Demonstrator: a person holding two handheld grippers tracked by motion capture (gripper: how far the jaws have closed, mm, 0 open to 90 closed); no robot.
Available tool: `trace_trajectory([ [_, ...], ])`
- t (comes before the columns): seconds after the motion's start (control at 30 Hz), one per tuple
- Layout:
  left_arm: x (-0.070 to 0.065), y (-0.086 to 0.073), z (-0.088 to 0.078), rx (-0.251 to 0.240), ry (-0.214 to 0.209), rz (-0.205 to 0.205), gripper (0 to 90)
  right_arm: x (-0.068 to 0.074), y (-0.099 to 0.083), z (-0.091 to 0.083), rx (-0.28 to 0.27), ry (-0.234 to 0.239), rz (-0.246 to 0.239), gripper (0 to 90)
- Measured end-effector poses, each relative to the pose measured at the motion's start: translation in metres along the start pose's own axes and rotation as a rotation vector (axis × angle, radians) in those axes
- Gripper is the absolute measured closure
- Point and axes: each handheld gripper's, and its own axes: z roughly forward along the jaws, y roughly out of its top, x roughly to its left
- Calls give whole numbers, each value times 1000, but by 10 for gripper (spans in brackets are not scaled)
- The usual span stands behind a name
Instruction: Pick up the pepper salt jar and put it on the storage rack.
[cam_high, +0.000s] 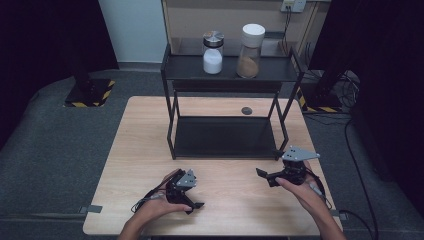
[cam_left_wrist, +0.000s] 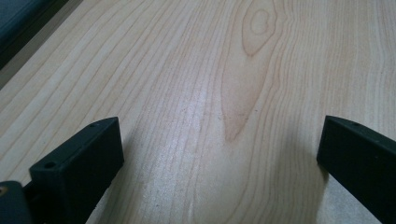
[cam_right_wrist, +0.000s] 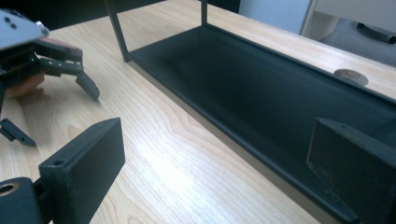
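A person holds my left gripper (cam_high: 192, 192) low over the wooden table (cam_high: 140, 150) near its front edge, open. In the left gripper view its jaws stand wide apart around the gap (cam_left_wrist: 219, 149), with bare wood between them. My right gripper (cam_high: 265, 176) hovers at the front right, open and pointing left, just in front of a black two-tier rack (cam_high: 225, 137). In the right gripper view the gap (cam_right_wrist: 215, 158) holds nothing, the rack's lower shelf (cam_right_wrist: 261, 93) lies ahead, and the left gripper (cam_right_wrist: 46, 65) shows at the upper left.
Two jars stand on the rack's top shelf (cam_high: 185, 70): one of white powder with a silver lid (cam_high: 212, 52), one of brown powder with a white lid (cam_high: 251, 50). A small round disc (cam_high: 246, 110) lies on the table behind the rack. Cables (cam_high: 350, 150) trail at the right.
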Motion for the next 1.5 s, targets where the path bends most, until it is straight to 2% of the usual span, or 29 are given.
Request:
trace_trajectory([
  [0.27,0,0,0,0,0,0,0,2,-15,7,37,7,11,40],
  [0.77,0,0,0,0,0,0,0,9,-33,18,126,5,-12,33],
  [1.17,0,0,0,0,0,0,0,15,-37,33,215,9,-50,37],
  [1.5,0,0,0,0,0,0,0,18,-35,39,257,5,-68,40],
])
